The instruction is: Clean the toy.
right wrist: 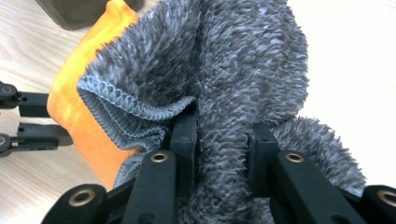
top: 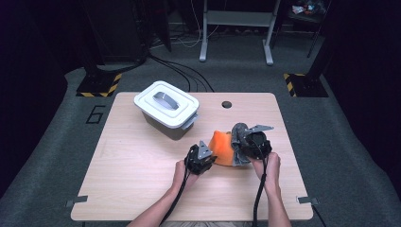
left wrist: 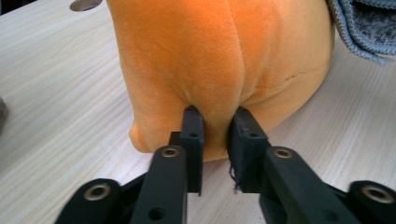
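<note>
Pinching orange plush [left wrist: 219, 60] in left gripper [left wrist: 215, 140] jaws, grey cloth [right wrist: 243, 70] in right gripper [right wrist: 222, 154] jaws.

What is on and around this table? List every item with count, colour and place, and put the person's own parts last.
cloth: one, orange plush, table centre-right, pinched at its near edge
towel: one, grey fluffy, against the orange cloth's right side
bin: one, white lidded, grey base, back left of table
table: one, light wood, round hole near far edge
cables: several, black, on grey floor behind
frame legs: two, pale grey, far floor
left gripper: one, black, shut on cloth
right gripper: one, black, shut on towel
forearms: two, from bottom edge
</note>
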Available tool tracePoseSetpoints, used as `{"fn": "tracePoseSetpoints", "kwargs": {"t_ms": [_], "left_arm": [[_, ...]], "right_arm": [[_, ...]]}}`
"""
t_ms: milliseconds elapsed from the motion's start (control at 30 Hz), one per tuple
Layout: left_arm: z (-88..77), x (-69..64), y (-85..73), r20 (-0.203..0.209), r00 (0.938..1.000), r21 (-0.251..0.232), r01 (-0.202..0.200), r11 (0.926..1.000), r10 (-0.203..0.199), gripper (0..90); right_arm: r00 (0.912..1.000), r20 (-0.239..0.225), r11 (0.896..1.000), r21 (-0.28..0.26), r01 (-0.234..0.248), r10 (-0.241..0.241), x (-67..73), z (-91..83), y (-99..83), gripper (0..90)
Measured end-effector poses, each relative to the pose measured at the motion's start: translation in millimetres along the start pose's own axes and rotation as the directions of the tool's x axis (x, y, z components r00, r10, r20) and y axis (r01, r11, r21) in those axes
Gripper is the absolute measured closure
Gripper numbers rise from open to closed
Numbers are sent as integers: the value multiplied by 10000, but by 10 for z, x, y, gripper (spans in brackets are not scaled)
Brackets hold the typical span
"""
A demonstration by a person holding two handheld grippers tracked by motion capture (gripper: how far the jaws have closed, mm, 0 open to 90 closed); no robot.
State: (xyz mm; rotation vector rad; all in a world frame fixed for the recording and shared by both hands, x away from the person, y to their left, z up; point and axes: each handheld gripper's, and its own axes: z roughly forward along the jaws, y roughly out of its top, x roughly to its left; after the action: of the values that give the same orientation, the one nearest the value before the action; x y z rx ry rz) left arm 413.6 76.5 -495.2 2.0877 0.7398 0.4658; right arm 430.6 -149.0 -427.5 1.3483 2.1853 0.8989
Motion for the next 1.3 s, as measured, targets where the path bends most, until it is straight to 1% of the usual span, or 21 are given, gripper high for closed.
{"fn": "tracePoseSetpoints", "kwargs": {"t_ms": [33,100,133,233,367,400,433,467,567,633,667,700,733,800,867,967,1100,1133,1167,1233,1300], "left_arm": [[-9,13,4,108,9999,51,58,10000,-58,800],[-27,36,13,263,9989,-62,394,9992,-392,809],[-40,42,19,367,9976,-77,598,9982,-595,809],[-80,44,48,567,9939,-148,953,9953,-943,808],[-126,29,79,737,9893,-140,1271,9918,-1257,804],[-132,24,82,740,9895,-146,1259,9919,-1245,803],[-138,21,84,753,9893,-138,1265,9919,-1251,802],[-146,20,84,870,9870,-125,1370,9905,-1354,801],[-155,10,77,925,9855,-130,1440,9895,-1422,799],[-163,-2,76,972,9863,-55,1344,9909,-1333,799],[-162,-10,78,1005,9862,-45,1327,9911,-1316,799],[-160,-14,79,954,9875,-23,1261,9920,-1253,799],[-154,-18,79,885,9887,6,1217,9926,-1213,799],[-138,-2,64,870,9884,50,1248,9922,-1247,799],[-128,16,48,895,9866,-3,1370,9906,-1364,799],[-117,25,41,805,9870,-43,1396,9902,-1388,799],[-106,31,33,792,9859,-69,1482,9889,-1472,797],[-106,32,34,800,9860,-69,1472,9891,-1462,797],[-106,32,34,799,9859,-67,1481,9890,-1471,797],[-105,41,31,797,9859,-69,1479,9890,-1468,797],[-101,44,24,798,9856,-98,1505,9886,-1493,796]], "right_arm": [[10000,45,10000,-35,-80,80,6,-17,2,696],[9999,17,9999,-125,-101,101,3,-43,10,696],[10000,34,9997,-241,-23,24,-10,-59,18,696],[9999,106,9988,-474,-84,89,-5,-154,59,695],[9996,-178,9969,-750,219,-233,70,-277,142,694],[9985,-295,9954,-854,425,-452,97,-292,169,693],[9984,-368,9955,-862,401,-434,125,-298,184,692],[9977,-428,9952,-852,483,-521,150,-296,199,691],[9955,-608,9943,-827,673,-724,259,-244,248,689],[9929,-750,9921,-919,850,-921,304,-197,266,688],[9924,-844,9916,-1010,809,-895,335,-173,270,689],[9901,-891,9903,-966,994,-1081,368,-130,276,690],[9896,-853,9904,-862,1084,-1157,394,-96,280,691],[9912,-667,9910,-774,1090,-1142,440,-18,281,694],[9913,-650,9914,-712,1097,-1143,440,17,287,695],[9905,-520,9896,-734,1237,-1276,436,36,297,696],[9907,-376,9895,-676,1278,-1306,419,27,291,695],[9925,-372,9913,-650,1141,-1167,413,21,284,695],[9915,-381,9901,-696,1217,-1245,397,23,281,695],[9944,-242,9929,-630,1008,-1025,374,9,264,694],[9952,-225,9937,-619,935,-951,330,-1,242,693]]}}
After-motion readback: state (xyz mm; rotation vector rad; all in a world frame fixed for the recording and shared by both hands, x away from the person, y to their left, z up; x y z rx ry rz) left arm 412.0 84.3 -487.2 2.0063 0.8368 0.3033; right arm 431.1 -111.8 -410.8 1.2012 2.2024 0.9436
